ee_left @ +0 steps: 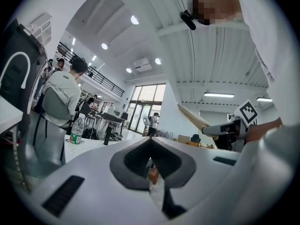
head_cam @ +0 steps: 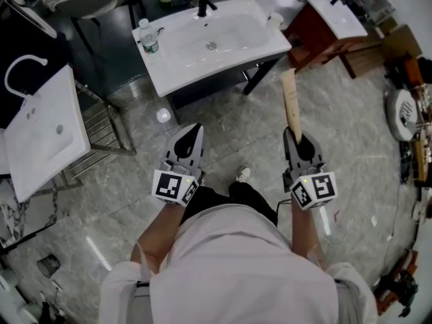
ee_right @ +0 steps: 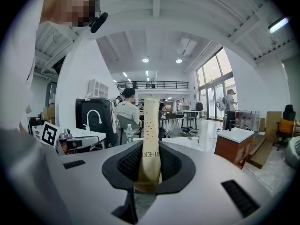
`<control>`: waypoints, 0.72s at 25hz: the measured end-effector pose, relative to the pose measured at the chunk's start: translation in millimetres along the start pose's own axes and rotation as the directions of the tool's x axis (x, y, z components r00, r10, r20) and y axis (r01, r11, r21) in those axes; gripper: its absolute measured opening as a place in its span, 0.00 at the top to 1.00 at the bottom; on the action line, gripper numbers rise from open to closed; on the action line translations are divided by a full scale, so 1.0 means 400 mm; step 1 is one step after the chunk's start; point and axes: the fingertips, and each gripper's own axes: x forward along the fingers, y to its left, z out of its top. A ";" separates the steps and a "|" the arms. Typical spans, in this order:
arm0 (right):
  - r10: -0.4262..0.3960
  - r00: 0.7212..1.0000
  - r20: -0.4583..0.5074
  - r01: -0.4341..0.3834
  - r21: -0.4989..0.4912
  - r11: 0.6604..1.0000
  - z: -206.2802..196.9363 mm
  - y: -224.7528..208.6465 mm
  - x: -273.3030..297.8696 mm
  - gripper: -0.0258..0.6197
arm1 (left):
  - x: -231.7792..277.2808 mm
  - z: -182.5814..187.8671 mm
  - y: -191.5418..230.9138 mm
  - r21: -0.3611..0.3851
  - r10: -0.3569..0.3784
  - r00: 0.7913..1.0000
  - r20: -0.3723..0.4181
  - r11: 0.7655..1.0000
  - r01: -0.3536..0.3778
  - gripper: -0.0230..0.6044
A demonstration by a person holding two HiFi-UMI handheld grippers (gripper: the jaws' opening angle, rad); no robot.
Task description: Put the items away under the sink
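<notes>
A long beige paper pack [head_cam: 289,103] with small print sticks forward out of my right gripper [head_cam: 295,137], which is shut on its lower end. In the right gripper view the pack [ee_right: 151,121] stands upright between the black pads of the right gripper [ee_right: 147,146]. My left gripper [head_cam: 195,131] is level beside it, its jaws shut with nothing in them; in its own view the left gripper [ee_left: 151,142] has its tips meeting. Ahead stands the white sink [head_cam: 223,59] on a dark stand, with a shadowed space [head_cam: 202,90] under it.
A water bottle [head_cam: 148,36] and a black tap [head_cam: 203,3] stand on the sink. Another white basin [head_cam: 44,130] on a metal rack is at the left, a third basin [head_cam: 337,12] on a brown cabinet at the back right. Clutter [head_cam: 412,113] lines the right wall.
</notes>
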 end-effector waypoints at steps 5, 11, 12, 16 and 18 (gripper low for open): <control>0.019 1.000 0.009 -0.019 0.021 1.000 -0.013 -0.061 0.032 0.85 | 0.060 -0.011 -0.025 0.010 0.013 1.000 -0.005 1.000 -0.013 0.96; 0.059 0.998 -0.011 -0.059 0.008 0.998 -0.048 -0.239 0.082 0.85 | 0.169 -0.011 -0.044 0.046 0.085 0.996 0.035 0.995 -0.087 0.96; 0.071 0.997 -0.018 -0.071 0.004 0.997 -0.056 -0.268 0.093 0.85 | 0.188 -0.005 -0.038 0.056 0.112 0.993 0.043 0.992 -0.114 0.96; 0.136 0.990 -0.048 -0.136 0.003 0.991 -0.079 -0.360 0.137 0.85 | 0.271 -0.005 -0.049 0.088 0.188 0.981 0.044 0.978 -0.191 0.96; 0.157 0.986 -0.059 -0.156 0.022 0.987 -0.099 -0.405 0.174 0.85 | 0.319 -0.013 -0.051 0.094 0.216 0.975 0.048 0.971 -0.220 0.96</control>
